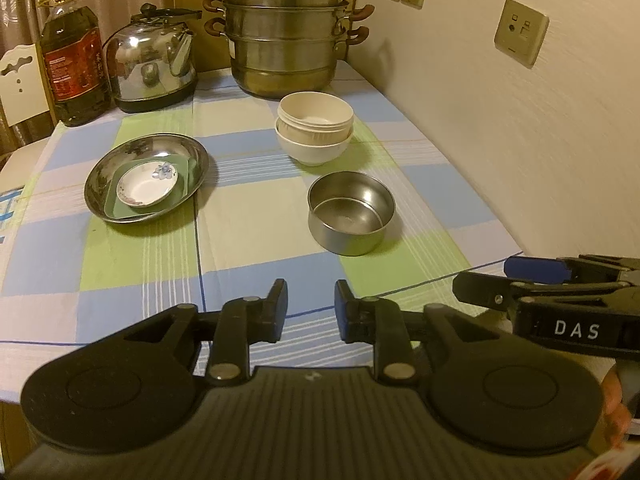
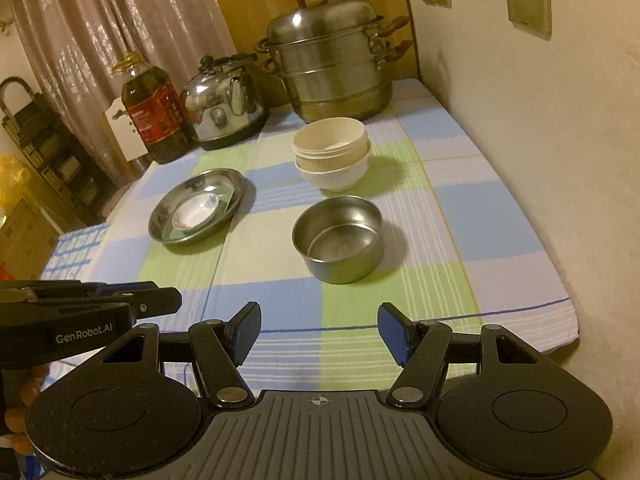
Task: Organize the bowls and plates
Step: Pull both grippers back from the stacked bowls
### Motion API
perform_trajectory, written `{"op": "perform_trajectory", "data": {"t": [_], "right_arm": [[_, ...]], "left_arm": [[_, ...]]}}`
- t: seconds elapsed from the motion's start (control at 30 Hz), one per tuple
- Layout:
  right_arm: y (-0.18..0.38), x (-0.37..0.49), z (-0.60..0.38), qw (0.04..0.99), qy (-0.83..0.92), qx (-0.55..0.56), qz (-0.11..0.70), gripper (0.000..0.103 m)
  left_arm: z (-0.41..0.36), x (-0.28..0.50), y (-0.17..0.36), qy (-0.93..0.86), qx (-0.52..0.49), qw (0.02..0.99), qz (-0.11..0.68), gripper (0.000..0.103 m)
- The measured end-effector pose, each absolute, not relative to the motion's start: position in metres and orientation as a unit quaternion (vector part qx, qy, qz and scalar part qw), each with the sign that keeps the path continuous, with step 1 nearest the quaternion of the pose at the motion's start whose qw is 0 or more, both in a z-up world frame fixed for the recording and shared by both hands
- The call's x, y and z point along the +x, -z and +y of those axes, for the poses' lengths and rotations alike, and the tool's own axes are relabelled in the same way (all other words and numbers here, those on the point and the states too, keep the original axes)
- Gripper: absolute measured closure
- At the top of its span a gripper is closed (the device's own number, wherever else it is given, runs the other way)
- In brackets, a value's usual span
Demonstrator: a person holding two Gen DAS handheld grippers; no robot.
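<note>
plates (image 1: 146, 179) nested at 10 o'clock | white bowls (image 1: 315, 128) stacked at 12 | steel bowl (image 1: 351, 212) alone at 1, probably left to stack | left gripper (image 1: 311, 308) narrow, empty | right gripper (image 2: 319, 332) wide, empty

Warm, dim indoor light is tinting both views yellow. Glare is shining on the steamer pot (image 1: 285, 36), the kettle (image 1: 154, 66) and the steel bowl (image 2: 338, 238), which is casting a soft shadow to its right. The right wall (image 1: 520, 128) is smearing with motion blur. Fisheye distortion is bending the far edges, and corners are darkening.
</note>
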State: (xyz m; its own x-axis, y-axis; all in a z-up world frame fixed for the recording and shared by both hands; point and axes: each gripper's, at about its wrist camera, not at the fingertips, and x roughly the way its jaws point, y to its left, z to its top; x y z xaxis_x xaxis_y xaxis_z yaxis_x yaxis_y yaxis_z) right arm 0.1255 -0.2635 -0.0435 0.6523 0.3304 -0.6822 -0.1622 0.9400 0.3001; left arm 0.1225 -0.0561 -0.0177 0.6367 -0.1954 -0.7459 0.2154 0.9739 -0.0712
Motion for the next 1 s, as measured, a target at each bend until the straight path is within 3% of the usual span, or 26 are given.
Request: {"op": "perform_trajectory", "data": {"t": [0.23, 0.9, 1.0], "right_arm": [[0.045, 0.119, -0.261, 0.904, -0.133, 0.086, 0.397, 0.038], [0.055, 0.138, -0.268, 0.897, -0.107, 0.086, 0.42, 0.038], [0.056, 0.146, -0.27, 0.897, -0.101, 0.09, 0.421, 0.038]], "left_arm": [[-0.058, 0.111, 0.017, 0.09, 0.017, 0.906, 0.412, 0.072], [-0.054, 0.136, 0.034, 0.1, 0.009, 0.892, 0.44, 0.071], [-0.054, 0.145, 0.036, 0.1, 0.022, 0.893, 0.439, 0.063]]}}
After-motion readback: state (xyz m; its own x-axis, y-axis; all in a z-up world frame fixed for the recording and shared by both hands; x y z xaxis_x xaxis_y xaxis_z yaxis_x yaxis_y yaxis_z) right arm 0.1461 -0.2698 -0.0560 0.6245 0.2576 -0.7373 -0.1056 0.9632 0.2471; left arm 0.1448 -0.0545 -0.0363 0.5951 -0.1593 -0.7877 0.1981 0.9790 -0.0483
